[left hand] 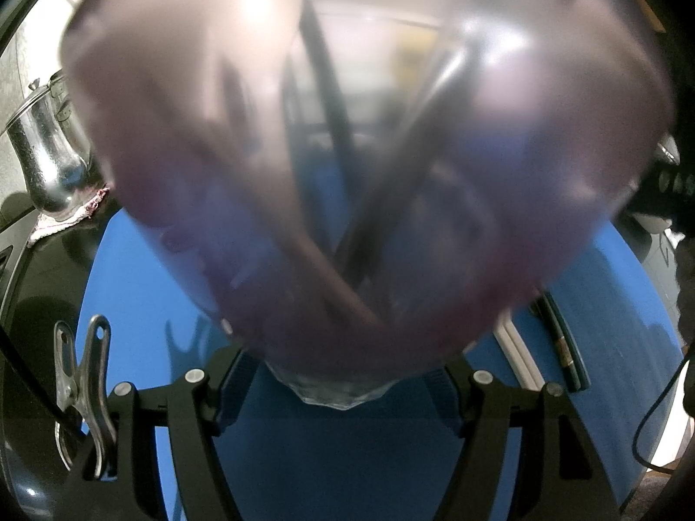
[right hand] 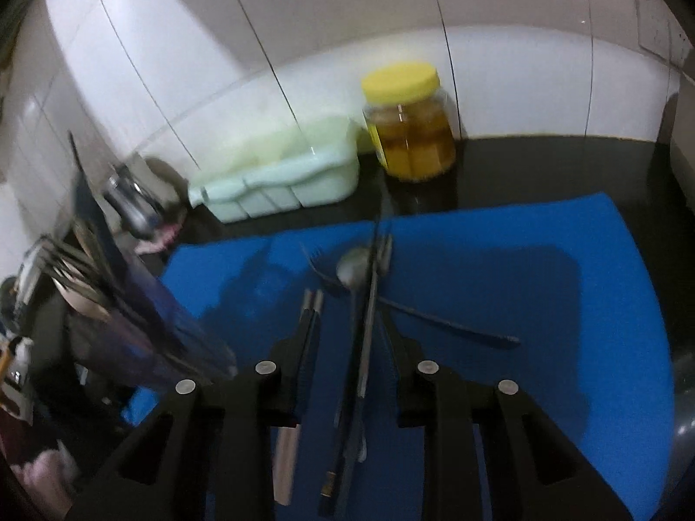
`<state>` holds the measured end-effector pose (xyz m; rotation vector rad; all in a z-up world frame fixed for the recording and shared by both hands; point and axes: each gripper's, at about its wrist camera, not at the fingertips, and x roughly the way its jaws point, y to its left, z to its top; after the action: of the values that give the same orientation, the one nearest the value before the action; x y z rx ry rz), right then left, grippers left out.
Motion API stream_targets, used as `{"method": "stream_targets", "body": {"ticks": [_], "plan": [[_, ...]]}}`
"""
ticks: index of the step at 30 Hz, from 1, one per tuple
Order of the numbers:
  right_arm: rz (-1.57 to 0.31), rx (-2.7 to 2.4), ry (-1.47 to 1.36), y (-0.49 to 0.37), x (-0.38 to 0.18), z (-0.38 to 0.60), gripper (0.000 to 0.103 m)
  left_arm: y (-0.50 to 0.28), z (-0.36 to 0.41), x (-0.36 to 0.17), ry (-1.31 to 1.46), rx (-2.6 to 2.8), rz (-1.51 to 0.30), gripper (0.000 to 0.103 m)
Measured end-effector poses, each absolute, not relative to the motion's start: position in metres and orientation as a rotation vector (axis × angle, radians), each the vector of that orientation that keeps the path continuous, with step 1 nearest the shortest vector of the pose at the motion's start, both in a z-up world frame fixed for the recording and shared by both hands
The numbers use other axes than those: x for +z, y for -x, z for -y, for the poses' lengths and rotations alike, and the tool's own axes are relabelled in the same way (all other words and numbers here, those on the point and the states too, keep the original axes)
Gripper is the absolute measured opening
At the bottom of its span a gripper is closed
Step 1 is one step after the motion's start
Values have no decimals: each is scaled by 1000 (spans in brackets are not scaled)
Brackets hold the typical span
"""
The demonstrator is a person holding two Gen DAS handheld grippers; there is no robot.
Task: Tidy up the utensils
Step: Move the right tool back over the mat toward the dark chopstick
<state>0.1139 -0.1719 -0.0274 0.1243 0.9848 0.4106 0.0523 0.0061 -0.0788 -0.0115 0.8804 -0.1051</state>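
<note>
1. On the blue mat [right hand: 499, 260], five loose utensils can be counted: a spoon [right hand: 352, 272], two forks, one [right hand: 382, 252] beside the spoon and one [right hand: 417, 310] lying crosswise, and two chopsticks [right hand: 310, 304].
2. One clear cup [left hand: 347, 173] is gripped near its base by the left gripper [left hand: 343, 384], its fingers clenched on it; dark utensil handles are seen inside, blurred, so their number cannot be told.
3. The right gripper [right hand: 347, 347] is held over the spoon and the near fork, its fingers parted and nothing grasped.
4. The mat is spread on a black tabletop [right hand: 543, 165]; one yellow-lidded jar [right hand: 408, 130], one pale green tray [right hand: 282, 173] and one steel kettle [left hand: 43, 147] are set near a white tiled wall [right hand: 304, 8].
</note>
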Motion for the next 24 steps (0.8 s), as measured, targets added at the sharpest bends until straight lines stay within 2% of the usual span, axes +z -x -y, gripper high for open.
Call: {"method": "stream_targets", "body": {"ticks": [7, 24], "plan": [[-1043, 377, -18, -111, -50, 164, 21, -52, -6, -79, 11, -105, -880, 73], [-1080, 354, 44, -113, -66, 158, 21, -51, -6, -79, 11, -105, -880, 73]]}}
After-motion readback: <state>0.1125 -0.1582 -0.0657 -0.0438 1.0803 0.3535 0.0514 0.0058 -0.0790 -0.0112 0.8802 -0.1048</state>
